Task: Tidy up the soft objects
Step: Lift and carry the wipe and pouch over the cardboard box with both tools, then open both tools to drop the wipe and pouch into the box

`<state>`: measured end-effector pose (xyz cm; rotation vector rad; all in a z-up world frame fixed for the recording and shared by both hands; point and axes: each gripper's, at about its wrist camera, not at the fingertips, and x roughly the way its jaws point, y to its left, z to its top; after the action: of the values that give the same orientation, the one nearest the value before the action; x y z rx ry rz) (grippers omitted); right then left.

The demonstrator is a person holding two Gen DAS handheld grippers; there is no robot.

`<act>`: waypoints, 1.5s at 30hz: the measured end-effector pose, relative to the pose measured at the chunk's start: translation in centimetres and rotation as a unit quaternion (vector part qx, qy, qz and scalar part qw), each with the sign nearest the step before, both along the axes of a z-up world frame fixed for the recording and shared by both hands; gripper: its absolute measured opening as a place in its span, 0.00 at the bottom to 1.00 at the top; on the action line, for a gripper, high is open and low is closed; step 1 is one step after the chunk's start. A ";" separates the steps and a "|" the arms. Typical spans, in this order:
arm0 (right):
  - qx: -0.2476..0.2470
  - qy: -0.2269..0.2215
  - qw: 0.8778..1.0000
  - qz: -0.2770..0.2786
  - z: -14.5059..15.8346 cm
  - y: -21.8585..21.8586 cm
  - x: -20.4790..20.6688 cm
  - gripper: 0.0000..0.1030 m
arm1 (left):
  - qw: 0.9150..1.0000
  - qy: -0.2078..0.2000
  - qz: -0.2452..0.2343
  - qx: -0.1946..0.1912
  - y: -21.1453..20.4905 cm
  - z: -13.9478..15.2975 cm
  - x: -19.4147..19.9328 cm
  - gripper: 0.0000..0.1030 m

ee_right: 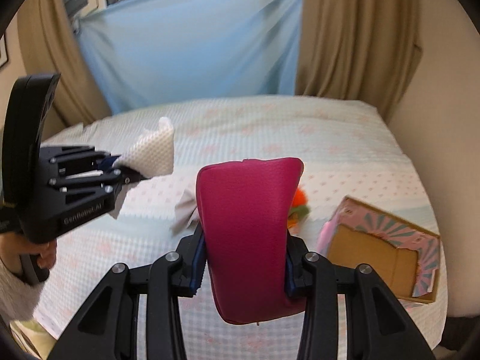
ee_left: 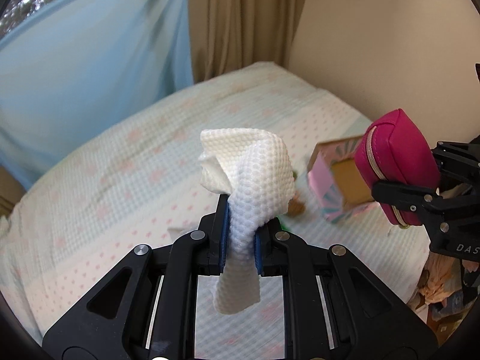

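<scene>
My left gripper (ee_left: 242, 234) is shut on a white waffle-textured cloth (ee_left: 255, 177) and holds it up above the bed; it also shows in the right wrist view (ee_right: 120, 169) with the cloth (ee_right: 156, 153). My right gripper (ee_right: 244, 252) is shut on a magenta zip pouch (ee_right: 249, 225), also lifted above the bed; the pouch shows at the right of the left wrist view (ee_left: 396, 165). An open cardboard box with pink patterned sides (ee_right: 381, 252) lies on the bed to the right (ee_left: 339, 180).
The bed (ee_right: 270, 132) has a pale dotted cover. A grey cloth (ee_right: 186, 210) and an orange-green soft toy (ee_right: 298, 207) lie behind the pouch. A blue sheet (ee_right: 195, 48) and beige curtains (ee_right: 357, 36) hang behind the bed. A wall stands on the right.
</scene>
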<state>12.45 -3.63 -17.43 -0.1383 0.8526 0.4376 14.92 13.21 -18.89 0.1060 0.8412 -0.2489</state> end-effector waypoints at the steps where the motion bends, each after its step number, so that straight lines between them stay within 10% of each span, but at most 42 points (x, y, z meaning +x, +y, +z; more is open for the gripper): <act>1: 0.002 -0.004 1.000 -0.006 0.6 -0.6 0.2 0.37 | 1.000 -0.002 -0.001 -0.001 -0.7 0.4 0.2 0.12; 11: 0.012 0.014 0.998 -0.068 2.1 -12.3 4.5 0.37 | 1.000 0.021 -0.010 -0.018 -12.8 1.8 4.7 0.12; 25: 0.014 0.142 0.980 -0.138 -8.8 -28.4 11.5 0.37 | 0.988 0.155 -0.022 -0.012 -30.7 -10.7 11.0 0.12; 40: 0.051 0.296 0.937 -0.179 -19.3 -33.1 16.8 0.38 | 0.964 0.265 0.004 0.022 -34.2 -20.8 15.1 0.12; 42: 0.061 0.305 0.934 -0.176 -19.9 -33.2 17.2 0.40 | 0.963 0.270 0.001 0.017 -34.4 -20.8 15.4 0.28; 44: 0.068 0.302 0.934 -0.179 -20.0 -33.3 17.4 0.47 | 0.961 0.273 0.009 0.033 -34.3 -20.8 15.8 0.99; 45: 0.070 0.289 0.938 -0.180 -19.7 -33.4 17.5 0.66 | 0.964 0.263 0.012 0.037 -34.1 -20.5 15.8 0.99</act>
<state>29.93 -36.99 -37.11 0.2935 1.3903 0.1877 30.67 -20.94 -39.39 0.1014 1.3819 -0.2262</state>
